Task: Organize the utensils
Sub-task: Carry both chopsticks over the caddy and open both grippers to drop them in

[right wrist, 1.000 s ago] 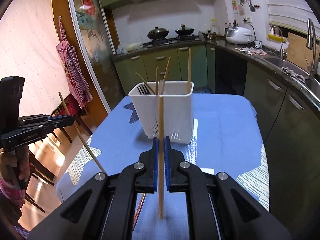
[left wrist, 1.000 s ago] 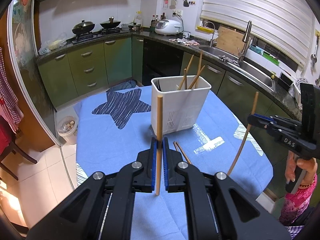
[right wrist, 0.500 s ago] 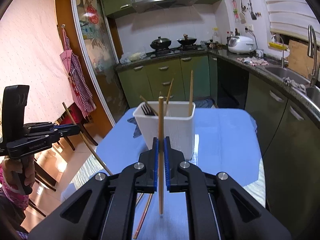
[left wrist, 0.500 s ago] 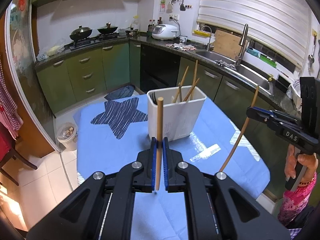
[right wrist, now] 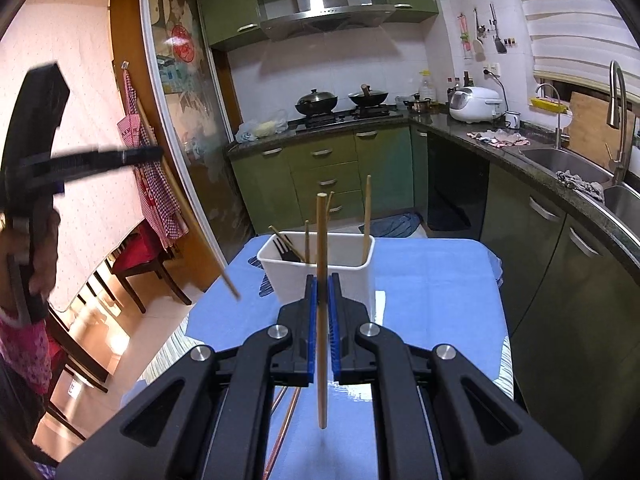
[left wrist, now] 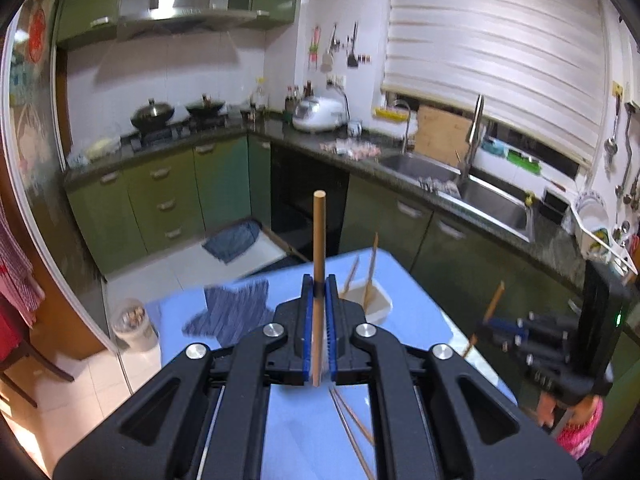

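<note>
**A:** How are the two claws posed?

**B:** The left claw [left wrist: 319, 312] is raised high above the blue-clothed surface [left wrist: 420, 312], looking down on it. Its blue-padded fingers are pinched narrow on a light wooden chopstick [left wrist: 319, 248] that stands upright between them. The right claw [right wrist: 323, 304] sits lower, facing the holder, and grips a second pale wooden chopstick [right wrist: 322, 280], also upright. In the left view the right claw appears blurred at the right edge, held by a hand near a pink sleeve.

**A:** Where do the utensils go?

**B:** A white rectangular plastic utensil holder [right wrist: 348, 276] stands on the surface, just beyond the right claw. It already contains several wooden chopsticks and a black fork [right wrist: 285, 251]. More loose chopsticks [left wrist: 352, 428] lie on the cloth below the left claw.

**A:** Any readable writing?

**B:** None I can make out; a round red decoration [right wrist: 183, 44] on the glass door is too small to read.
</note>
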`<action>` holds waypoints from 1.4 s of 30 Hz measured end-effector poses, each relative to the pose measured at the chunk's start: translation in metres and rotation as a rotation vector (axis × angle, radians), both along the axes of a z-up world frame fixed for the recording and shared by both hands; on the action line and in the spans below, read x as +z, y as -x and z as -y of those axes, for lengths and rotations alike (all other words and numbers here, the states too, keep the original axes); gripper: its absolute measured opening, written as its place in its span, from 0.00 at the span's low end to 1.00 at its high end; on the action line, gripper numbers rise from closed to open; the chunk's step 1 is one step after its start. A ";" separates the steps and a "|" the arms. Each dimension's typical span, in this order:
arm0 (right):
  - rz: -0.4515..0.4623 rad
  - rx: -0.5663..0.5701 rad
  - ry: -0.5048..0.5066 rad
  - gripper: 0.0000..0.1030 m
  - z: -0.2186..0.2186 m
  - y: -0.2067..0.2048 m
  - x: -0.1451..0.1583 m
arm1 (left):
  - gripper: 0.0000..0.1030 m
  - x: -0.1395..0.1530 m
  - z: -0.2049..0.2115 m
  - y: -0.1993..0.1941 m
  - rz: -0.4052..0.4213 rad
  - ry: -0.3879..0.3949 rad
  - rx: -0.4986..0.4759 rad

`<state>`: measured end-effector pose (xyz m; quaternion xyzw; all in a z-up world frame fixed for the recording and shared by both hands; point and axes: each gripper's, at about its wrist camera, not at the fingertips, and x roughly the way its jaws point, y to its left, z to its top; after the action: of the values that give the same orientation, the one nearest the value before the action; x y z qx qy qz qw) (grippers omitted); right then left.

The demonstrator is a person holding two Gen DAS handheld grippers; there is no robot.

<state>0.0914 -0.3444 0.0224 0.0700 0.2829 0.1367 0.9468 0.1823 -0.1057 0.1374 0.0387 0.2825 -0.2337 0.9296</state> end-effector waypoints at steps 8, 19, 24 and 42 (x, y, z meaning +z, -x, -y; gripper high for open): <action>0.002 -0.014 -0.001 0.06 0.013 0.003 -0.002 | 0.06 0.026 0.025 -0.026 0.093 0.025 0.022; 0.019 -0.033 -0.008 0.06 0.022 0.012 0.002 | 0.06 -0.020 0.051 -0.063 0.040 -0.013 0.038; 0.038 -0.031 -0.016 0.06 0.022 0.009 0.011 | 0.09 -0.044 0.047 -0.065 -0.007 -0.028 0.043; 0.241 -0.129 -0.081 0.06 0.019 -0.083 0.112 | 0.35 -0.040 0.011 0.004 0.033 -0.047 0.038</action>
<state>0.1744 -0.3634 0.1345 0.1095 0.1564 0.0944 0.9771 0.1784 -0.1168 0.0970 0.0591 0.2734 -0.2085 0.9372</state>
